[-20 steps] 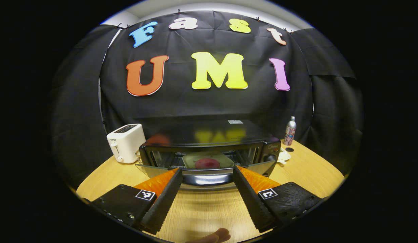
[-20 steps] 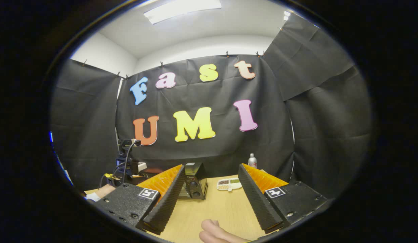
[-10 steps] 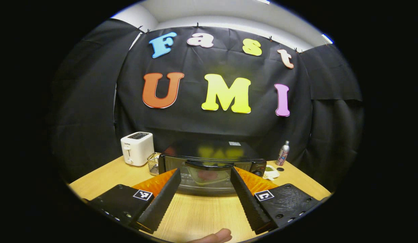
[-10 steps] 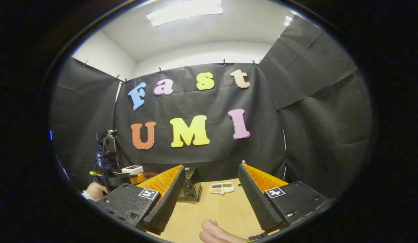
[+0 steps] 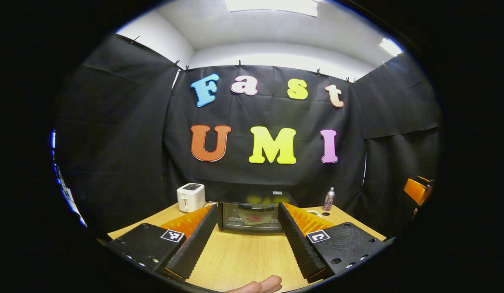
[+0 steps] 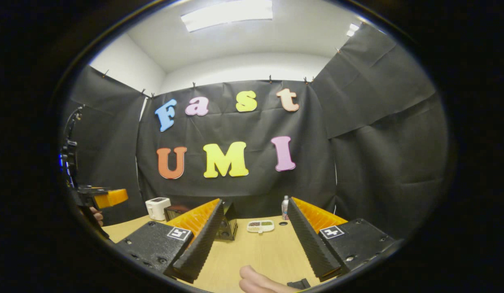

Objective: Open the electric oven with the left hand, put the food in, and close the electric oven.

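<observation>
Left gripper (image 5: 247, 238): seen in the left gripper view, fingers spread wide, nothing between them, held above the counter (image 5: 244, 256).
Electric oven (image 5: 250, 217): straight ahead between the two fingers, well apart from them, near the back edge of the counter, front facing the camera.
Oven door: appears shut and upright; glass shows the inside.
Food (image 5: 255, 218): a reddish item on a pale plate, visible through the glass, inside the oven.
Long axis: the oven runs crosswise to the gripper's line of approach.
Task status (judgement): food is in and the door looks closed, so the task appears complete or nearly so.
Toaster (image 5: 190, 197): white, left of the oven, just beside it.
Bottle (image 5: 328, 199): right of the oven, near the cloth wall.
Obstruction: bare counter lies between gripper and oven; nothing blocks a straight path.

Right gripper (image 6: 254, 236): seen in the right gripper view, fingers wide apart, empty.
Electric oven, this view: partly hidden behind the left finger, its control end showing (image 6: 226, 224), ahead and slightly left.
Snack tray (image 6: 260, 226): small, compartmented, ahead between the fingers, right of the oven.
Bottle, this view: beside the right finger, behind the tray.
Left gripper, this view: orange part at the far left edge, held by a hand (image 6: 96, 215), well apart from the oven.
Nearer hand (judgement): cannot tell; both grippers stand off from the oven.
</observation>
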